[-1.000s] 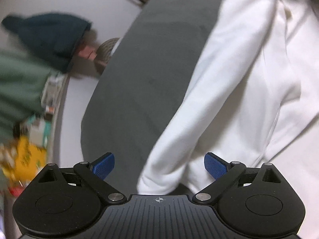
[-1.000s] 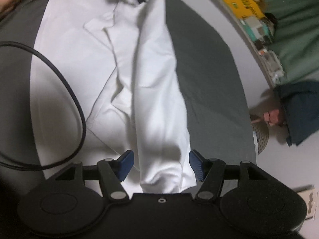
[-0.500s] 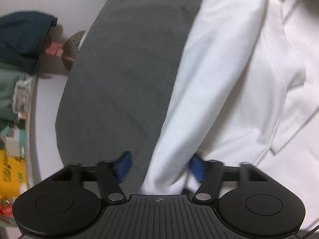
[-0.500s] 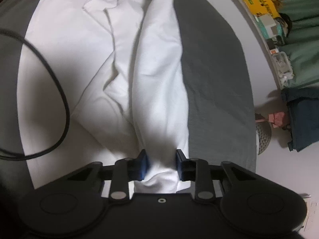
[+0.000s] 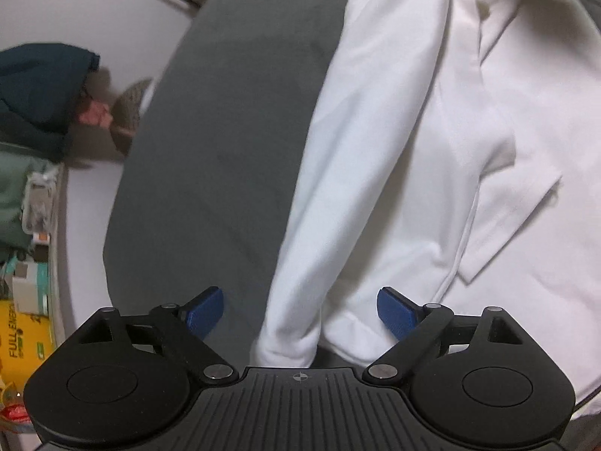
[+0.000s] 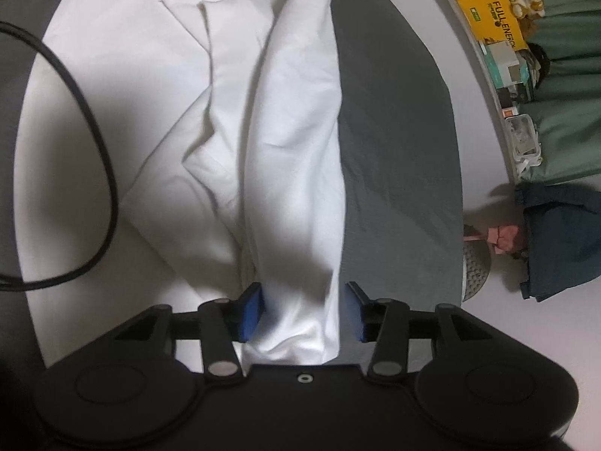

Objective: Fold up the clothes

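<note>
A white collared shirt (image 5: 394,158) lies on a grey mat (image 5: 233,150), one long side turned over into a raised fold. In the left wrist view that fold's end (image 5: 293,323) sits between the blue pads of my left gripper (image 5: 300,314). Its jaws are opening and stand wide, clear of the cloth. In the right wrist view the other end of the fold (image 6: 300,293) runs between the pads of my right gripper (image 6: 302,310). These jaws are opening too, with the pads close beside the fabric and a narrow gap on the right side.
The mat rests on a white table (image 5: 94,11). Off the mat lie a dark blue garment (image 6: 559,240), a pink object (image 6: 503,238) and a round woven item (image 6: 475,272). A yellow box (image 6: 492,18) and green cloth (image 6: 563,86) line the table's edge. A black cable (image 6: 94,120) loops over the shirt.
Half a second ago both grippers had closed in on the fold; both have since spread apart again, the left one widely. The left view has shifted slightly along the shirt.
</note>
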The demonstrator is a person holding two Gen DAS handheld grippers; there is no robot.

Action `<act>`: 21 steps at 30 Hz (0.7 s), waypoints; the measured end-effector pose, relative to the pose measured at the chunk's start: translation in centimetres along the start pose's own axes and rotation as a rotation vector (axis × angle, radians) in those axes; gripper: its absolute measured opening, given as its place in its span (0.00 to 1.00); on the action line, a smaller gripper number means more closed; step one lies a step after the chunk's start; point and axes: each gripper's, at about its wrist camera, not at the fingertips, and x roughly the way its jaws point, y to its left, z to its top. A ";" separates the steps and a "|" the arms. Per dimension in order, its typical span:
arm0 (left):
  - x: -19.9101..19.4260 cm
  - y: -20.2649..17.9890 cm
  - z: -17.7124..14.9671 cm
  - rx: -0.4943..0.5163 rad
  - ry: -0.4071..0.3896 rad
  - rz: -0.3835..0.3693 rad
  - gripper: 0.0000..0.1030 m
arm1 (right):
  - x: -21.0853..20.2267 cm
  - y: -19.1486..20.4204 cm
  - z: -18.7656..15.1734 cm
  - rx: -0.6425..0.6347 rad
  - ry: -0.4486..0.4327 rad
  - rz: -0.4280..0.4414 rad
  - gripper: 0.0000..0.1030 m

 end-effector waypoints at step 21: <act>0.0 1.0 -0.2 -0.139 0.000 0.119 0.20 | 0.1 -5.0 -1.4 0.199 -0.030 -0.068 0.10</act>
